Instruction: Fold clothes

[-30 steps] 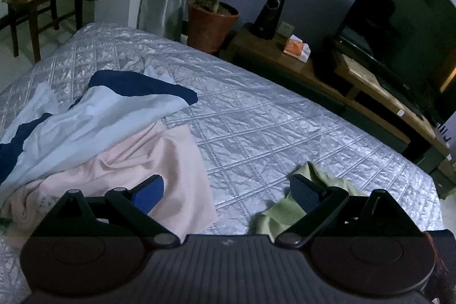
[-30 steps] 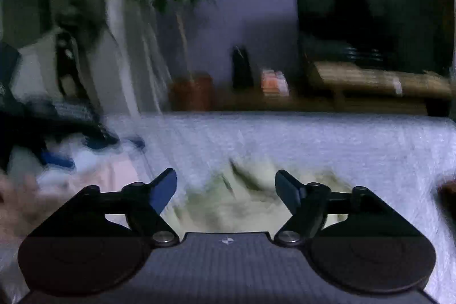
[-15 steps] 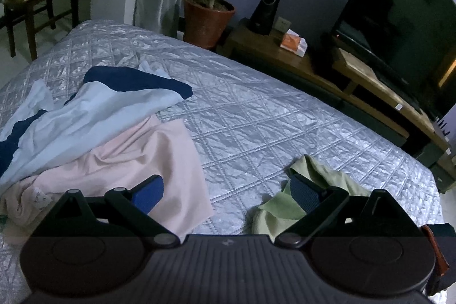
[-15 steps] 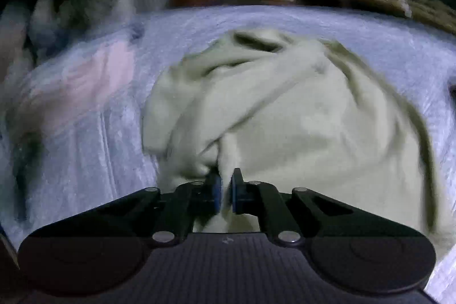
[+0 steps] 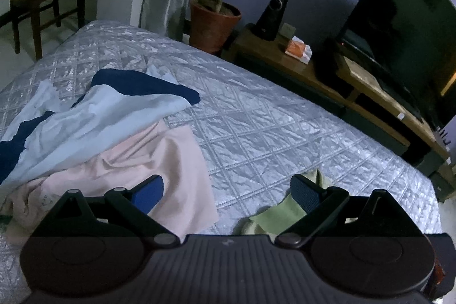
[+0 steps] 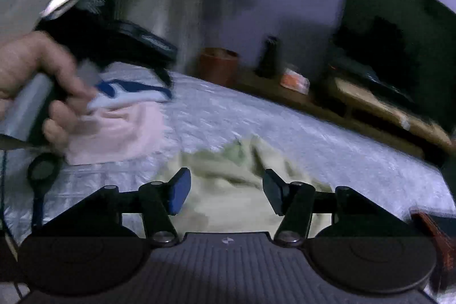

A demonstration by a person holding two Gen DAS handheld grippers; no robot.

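A crumpled light green garment (image 6: 245,175) lies on the silver quilted bed (image 6: 299,133), right under my right gripper (image 6: 226,191). Its jaws are opening and stand apart above the cloth, pressing on nothing. In the left wrist view only a corner of the green garment (image 5: 270,214) shows, behind the right finger of my left gripper (image 5: 226,191), which is open and empty over the bed (image 5: 270,118). A pink garment (image 5: 142,170) lies at the left, with a pale blue and navy one (image 5: 94,118) heaped on it. A hand (image 6: 34,84) holds the other gripper's handle at left.
Past the bed's far edge stand a potted plant (image 5: 215,19), a speaker (image 5: 272,16), an orange box (image 5: 297,49) on a low wooden unit, and a large dark TV (image 5: 404,27). A wooden chair (image 5: 42,2) with shoes is at the far left.
My right gripper was shut on a fold of the green garment half a second ago. It has let go, opened and pulled back up. The left gripper has barely moved.
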